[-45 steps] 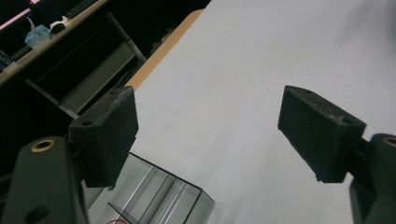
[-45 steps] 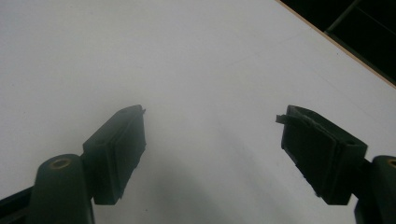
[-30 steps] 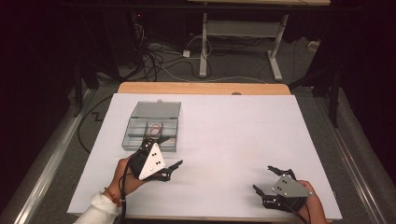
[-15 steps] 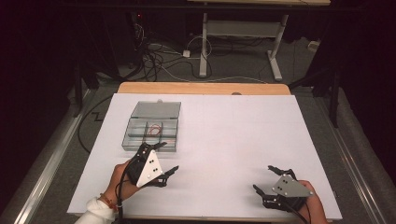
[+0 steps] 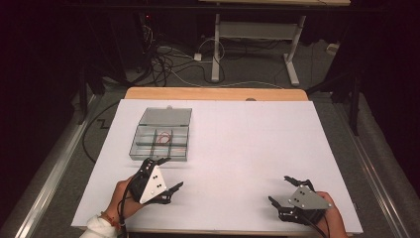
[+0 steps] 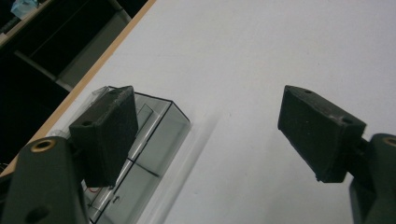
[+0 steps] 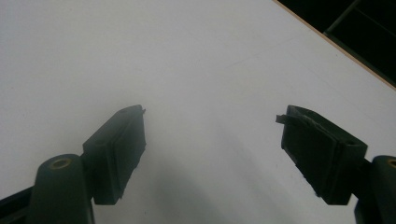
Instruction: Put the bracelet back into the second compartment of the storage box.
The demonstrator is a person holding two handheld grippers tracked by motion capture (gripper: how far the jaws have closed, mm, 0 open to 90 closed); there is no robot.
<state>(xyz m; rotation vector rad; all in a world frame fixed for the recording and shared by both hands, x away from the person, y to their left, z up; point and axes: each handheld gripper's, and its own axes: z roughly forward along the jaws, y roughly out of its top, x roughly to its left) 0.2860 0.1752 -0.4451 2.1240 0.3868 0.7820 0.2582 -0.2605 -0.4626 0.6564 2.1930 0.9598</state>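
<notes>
White sheet over a wooden surface [image 5: 213, 93], dark floor and tangled cables beyond it. And the left claw [image 5: 167, 172] has pulled back toward the near edge since a second ago; earlier it sat right at the clear compartment box [image 5: 162, 134], now it hangs just short of the box's near wall, jaws spread wide and holding nothing. In the left gripper view one pad overlaps the box corner [image 6: 154, 135] while the other stands over bare white.

Over on the other side, the right claw [image 5: 284, 190] hasn't budged: same spot near the near right corner, jaws released, bare sheet between its pads [image 7: 116, 154] in the right gripper view.

Room to move? Plenty. The whole middle and right of the sheet lie open, and the box sits well apart from the far and left edges.

Count: one box, lid open, something thin and red [image 5: 166, 137] in a middle compartment; two claws, two hands.
</notes>
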